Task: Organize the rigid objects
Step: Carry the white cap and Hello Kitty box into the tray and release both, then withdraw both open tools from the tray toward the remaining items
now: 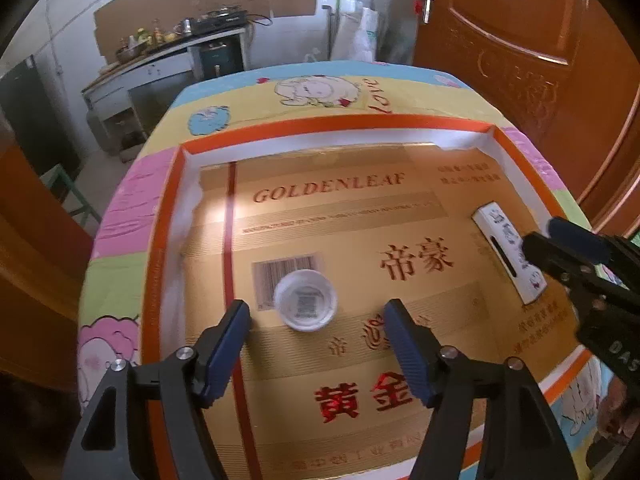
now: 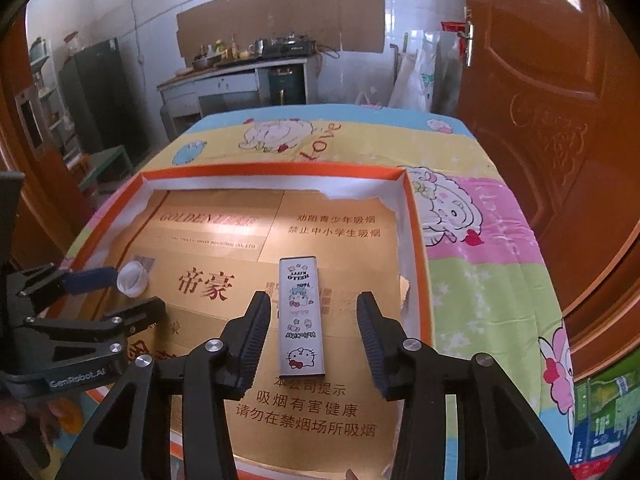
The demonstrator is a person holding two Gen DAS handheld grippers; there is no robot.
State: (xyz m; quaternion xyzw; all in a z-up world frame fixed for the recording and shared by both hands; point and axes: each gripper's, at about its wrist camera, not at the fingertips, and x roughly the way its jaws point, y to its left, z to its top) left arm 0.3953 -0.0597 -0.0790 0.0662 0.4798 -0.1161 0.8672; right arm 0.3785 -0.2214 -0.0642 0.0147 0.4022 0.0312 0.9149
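A small white bottle cap [image 1: 306, 300] lies open side up on the gold floor of a shallow orange-rimmed tray [image 1: 320, 128]. My left gripper [image 1: 318, 312] is open, its blue pads standing either side of the cap without touching it. A long white cartoon-printed case [image 2: 302, 314] lies flat on the tray's right half, also seen in the left wrist view as the case [image 1: 506, 250]. My right gripper [image 2: 314, 314] is open, its fingers flanking the case with gaps on both sides. In the right wrist view the cap [image 2: 132, 278] sits by the left gripper [image 2: 120, 294].
The tray rests on a table under a cartoon-patterned cloth [image 2: 480, 248]. A brown wooden door [image 2: 560, 120] stands close on the right. A kitchen counter with a stove [image 2: 240, 64] lines the far wall. A green box [image 2: 608, 420] sits low at the right.
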